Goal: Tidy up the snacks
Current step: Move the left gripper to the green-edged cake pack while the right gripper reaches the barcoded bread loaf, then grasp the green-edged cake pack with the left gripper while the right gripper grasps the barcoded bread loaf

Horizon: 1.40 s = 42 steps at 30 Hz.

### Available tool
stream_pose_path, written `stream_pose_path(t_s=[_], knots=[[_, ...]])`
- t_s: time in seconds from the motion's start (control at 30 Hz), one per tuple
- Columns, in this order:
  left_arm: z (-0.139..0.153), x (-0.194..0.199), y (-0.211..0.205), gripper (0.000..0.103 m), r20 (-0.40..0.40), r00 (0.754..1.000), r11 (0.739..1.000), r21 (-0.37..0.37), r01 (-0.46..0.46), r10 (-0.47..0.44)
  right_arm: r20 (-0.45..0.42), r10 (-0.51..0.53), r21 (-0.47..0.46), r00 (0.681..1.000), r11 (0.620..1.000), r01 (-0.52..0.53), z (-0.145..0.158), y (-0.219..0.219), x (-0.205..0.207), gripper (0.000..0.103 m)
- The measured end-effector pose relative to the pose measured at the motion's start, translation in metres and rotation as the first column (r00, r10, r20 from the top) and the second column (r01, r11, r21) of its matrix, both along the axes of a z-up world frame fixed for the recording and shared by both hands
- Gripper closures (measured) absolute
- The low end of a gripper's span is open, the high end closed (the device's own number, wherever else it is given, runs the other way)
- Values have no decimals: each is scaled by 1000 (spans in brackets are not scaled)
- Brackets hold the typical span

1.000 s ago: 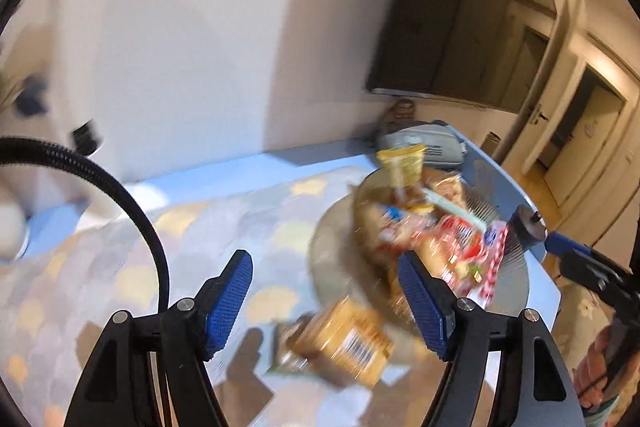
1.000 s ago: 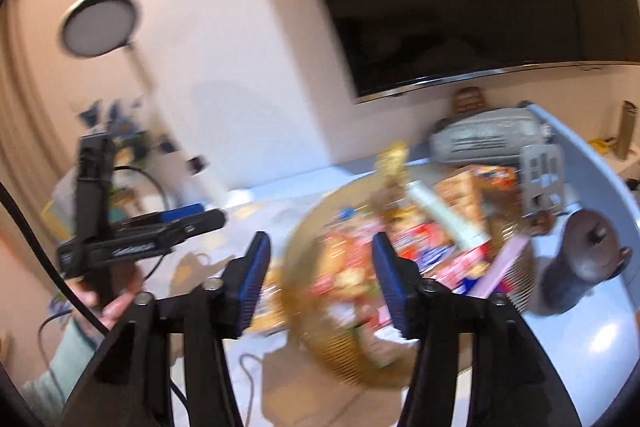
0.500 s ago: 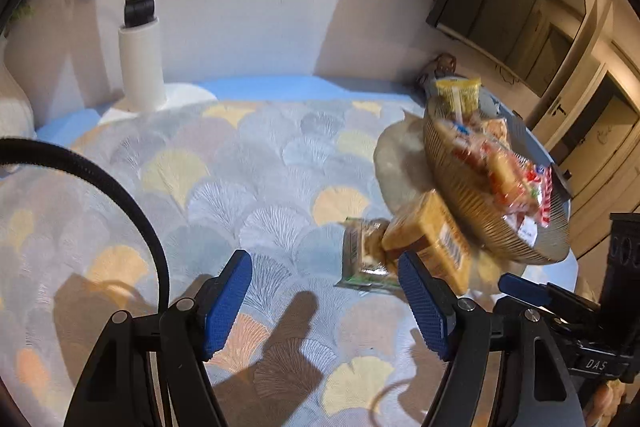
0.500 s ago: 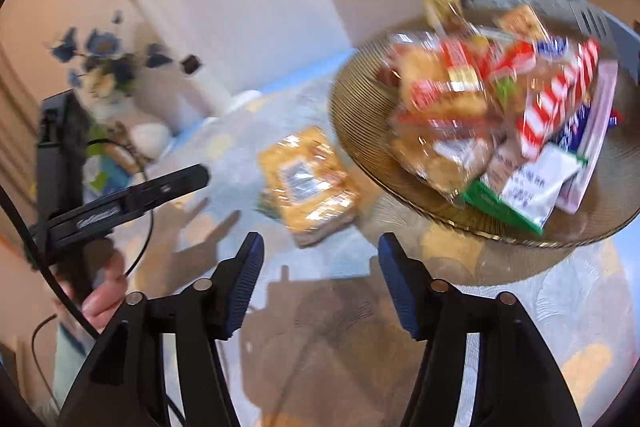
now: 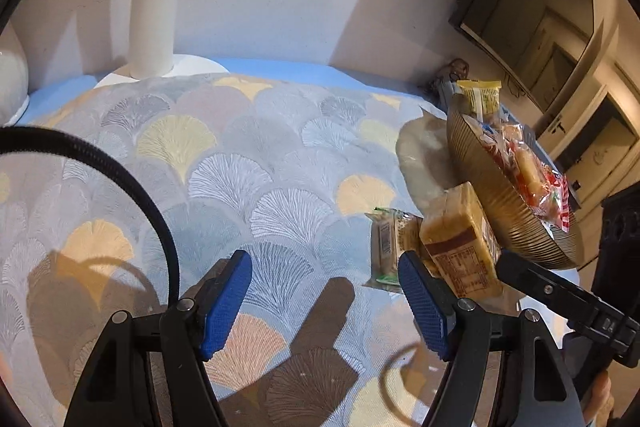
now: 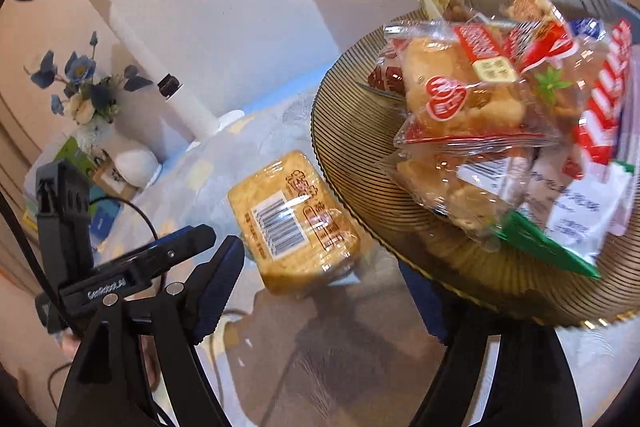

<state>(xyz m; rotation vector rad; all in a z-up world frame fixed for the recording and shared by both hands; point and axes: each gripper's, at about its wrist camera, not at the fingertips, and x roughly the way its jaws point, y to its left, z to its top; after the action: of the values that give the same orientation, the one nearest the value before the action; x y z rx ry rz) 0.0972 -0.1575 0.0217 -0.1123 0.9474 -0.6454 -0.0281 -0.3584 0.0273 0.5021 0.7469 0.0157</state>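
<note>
- The yellow cake packet (image 6: 294,223) lies flat on the worktop (image 5: 240,163), touching the snack bowl (image 6: 460,267) rim at its 8 o'clock.
- Judged light, soft, crinkly and slippery; grip across its short sides.
- Long axis runs 11-to-5 in the right view.
- Right gripper (image 6: 324,287) has just been opening, empty; left gripper (image 5: 324,307) is half-open, empty.

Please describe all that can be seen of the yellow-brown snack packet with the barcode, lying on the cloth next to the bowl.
The yellow-brown block-shaped snack packet in clear plastic wrap lies outside the ribbed golden bowl, close against its outer wall; real contact cannot be confirmed. Its top shows a white barcode label and red printed characters, and the wrap is glossy and looks sealed. In the left wrist view it rests tilted, partly on a smaller green-edged packet and on the fan-patterned cloth. Neither gripper touches it.
</note>
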Motion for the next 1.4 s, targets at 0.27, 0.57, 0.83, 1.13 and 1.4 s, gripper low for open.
stream_pose_path(t_s=[0.27,0.57,0.83,1.13,1.4], knots=[[-2,2,-1,30,-10,1000,1000,4,-4,4,-18,72,2,997,997,-72,-3,12,22,23],[-5,2,-5,29,-6,1000,1000,28,8,-8,-44,92,-85,995,992,-95,-5,28,27,44],[-4,-6,-19,27,18,999,996,82,47,-49,-70,17,-131,997,991,-26,0,16,-38,47],[-1,-22,-84,27,62,992,956,280,86,-108,-69,-8,-126,998,992,0,-12,-11,-61,47],[-3,-3,-61,43,6,995,973,210,95,-99,-54,9,-57,998,998,-12,-14,-23,-68,44]])
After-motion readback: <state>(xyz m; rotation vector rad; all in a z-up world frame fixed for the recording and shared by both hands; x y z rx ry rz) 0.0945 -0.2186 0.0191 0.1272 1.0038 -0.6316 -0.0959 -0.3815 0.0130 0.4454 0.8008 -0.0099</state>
